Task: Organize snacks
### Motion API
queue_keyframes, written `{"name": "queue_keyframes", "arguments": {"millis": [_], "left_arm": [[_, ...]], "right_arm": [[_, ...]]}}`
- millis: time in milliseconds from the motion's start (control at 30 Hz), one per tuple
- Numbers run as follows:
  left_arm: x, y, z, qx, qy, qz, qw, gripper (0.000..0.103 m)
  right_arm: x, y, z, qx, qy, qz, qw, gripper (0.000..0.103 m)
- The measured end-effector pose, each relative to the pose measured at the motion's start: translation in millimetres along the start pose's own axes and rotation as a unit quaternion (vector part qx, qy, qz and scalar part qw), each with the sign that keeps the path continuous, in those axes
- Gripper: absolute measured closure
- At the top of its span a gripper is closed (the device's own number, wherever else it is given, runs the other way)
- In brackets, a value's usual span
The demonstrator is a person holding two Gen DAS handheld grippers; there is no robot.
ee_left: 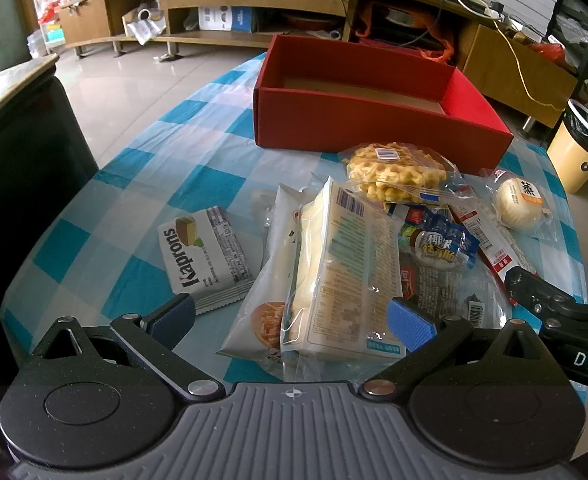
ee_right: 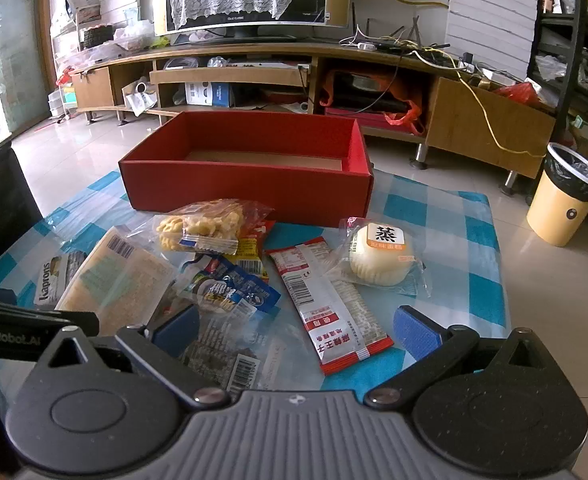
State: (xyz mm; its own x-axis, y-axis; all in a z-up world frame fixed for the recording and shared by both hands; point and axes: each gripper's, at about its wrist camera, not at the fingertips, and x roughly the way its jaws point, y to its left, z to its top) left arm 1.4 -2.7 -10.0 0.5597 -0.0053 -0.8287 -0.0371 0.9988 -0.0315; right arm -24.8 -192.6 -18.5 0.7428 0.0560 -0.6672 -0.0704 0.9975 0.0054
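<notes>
An empty red box (ee_left: pixel 374 120) (ee_right: pixel 249 184) stands at the far side of a blue checked tablecloth (ee_left: pixel 133 208). In front of it lies a heap of snack packs: a waffle bag (ee_left: pixel 394 172) (ee_right: pixel 201 226), a long cream cake pack (ee_left: pixel 342 272), a Kaprons wafer pack (ee_left: pixel 201 256) (ee_right: pixel 53 276), a blue candy bag (ee_left: pixel 438 240) (ee_right: pixel 229 292), a red-and-white strip pack (ee_right: pixel 330 300), a round steamed cake (ee_left: pixel 518 204) (ee_right: pixel 382 256). My left gripper (ee_left: pixel 294 320) is open around the near end of the cream pack. My right gripper (ee_right: pixel 294 332) is open, low over the strip pack.
A low wooden TV stand (ee_right: pixel 294 76) with clutter and cables runs along the back. A yellow waste bin (ee_right: pixel 566 196) stands on the tiled floor at right. A dark chair (ee_left: pixel 21 168) is at the left of the table. The right gripper's body (ee_left: pixel 554 308) shows in the left wrist view.
</notes>
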Motion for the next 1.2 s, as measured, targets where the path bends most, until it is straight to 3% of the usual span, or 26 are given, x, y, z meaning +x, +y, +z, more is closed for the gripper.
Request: {"name": "queue_keyframes", "arguments": {"millis": [1200], "left_arm": [[7.6, -16.1, 0.8, 0.022, 0.006, 0.003, 0.9997, 0.000]], "right_arm": [[-1.1, -6.7, 0.7, 0.003, 0.013, 0.011, 1.000, 0.000]]}}
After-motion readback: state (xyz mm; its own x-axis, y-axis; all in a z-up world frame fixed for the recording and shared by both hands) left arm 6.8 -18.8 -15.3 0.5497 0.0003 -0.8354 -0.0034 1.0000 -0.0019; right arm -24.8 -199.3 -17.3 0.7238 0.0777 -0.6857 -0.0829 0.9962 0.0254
